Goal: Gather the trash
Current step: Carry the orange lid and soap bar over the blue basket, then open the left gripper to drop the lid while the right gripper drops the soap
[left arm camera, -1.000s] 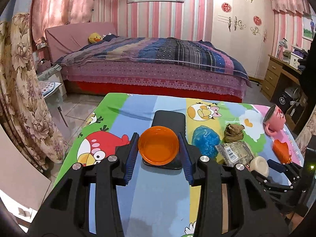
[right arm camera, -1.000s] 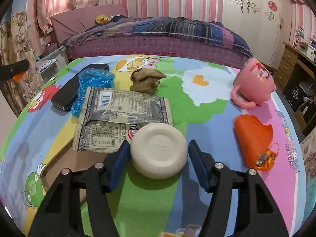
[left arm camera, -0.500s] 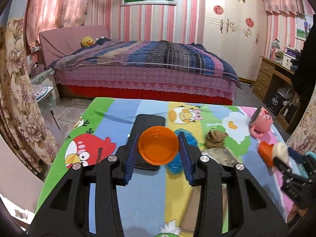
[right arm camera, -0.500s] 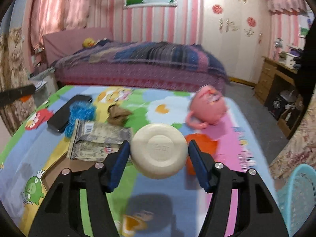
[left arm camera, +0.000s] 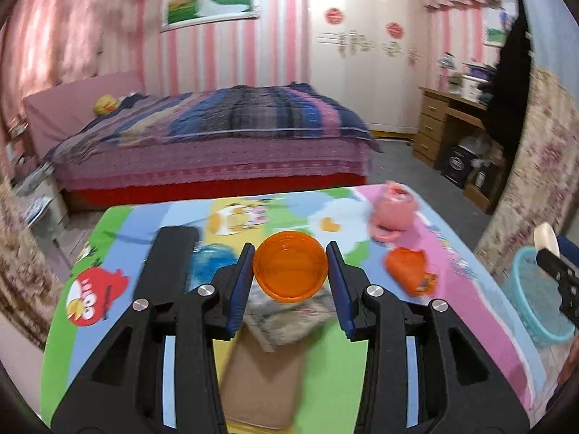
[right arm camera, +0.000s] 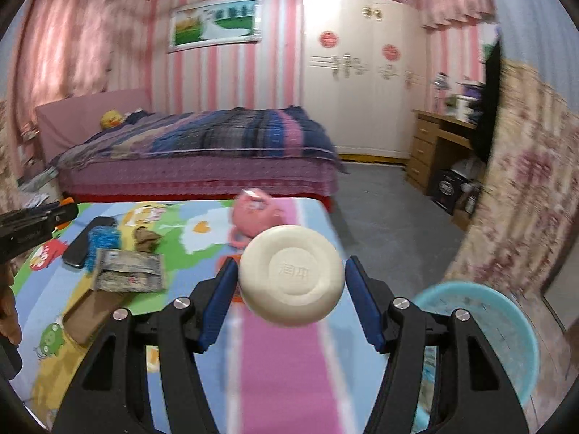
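Trash sits clamped in both my grippers. In the right wrist view, my right gripper (right arm camera: 291, 291) is closed about halfway on a cream round lid (right arm camera: 291, 275), which fills the middle of the frame between the blue pads (right arm camera: 217, 303), its embossed mark too soft to read. In the left wrist view, my left gripper (left arm camera: 289, 282) is pinched narrower on a small orange cup (left arm camera: 290, 266), its open mouth facing the camera; I see nothing inside it.

At the lower right of the right wrist view stands a turquoise basket (right arm camera: 506, 325), on the floor beside the table edge; my gripper arm cuts off its near side, and blur hides what it holds. In the left wrist view the same basket shows at the right edge, below the lid held above it.

Behind the cup, a blurred grey wrapper (left arm camera: 289, 320) lies on the cartoon tablecloth (left arm camera: 108, 249), partly hidden by my fingers. Further up the frame lie a black phone (left arm camera: 170, 264), a blue crumpled bag (left arm camera: 213, 262), an orange wrapper (left arm camera: 409, 271) and a pink mug (left arm camera: 392, 208) tipped on its side. In the right wrist view a brown scrap (right arm camera: 144, 238) lies beyond the wrapper. A bed (right arm camera: 202, 152) fills the far middle of both frames.
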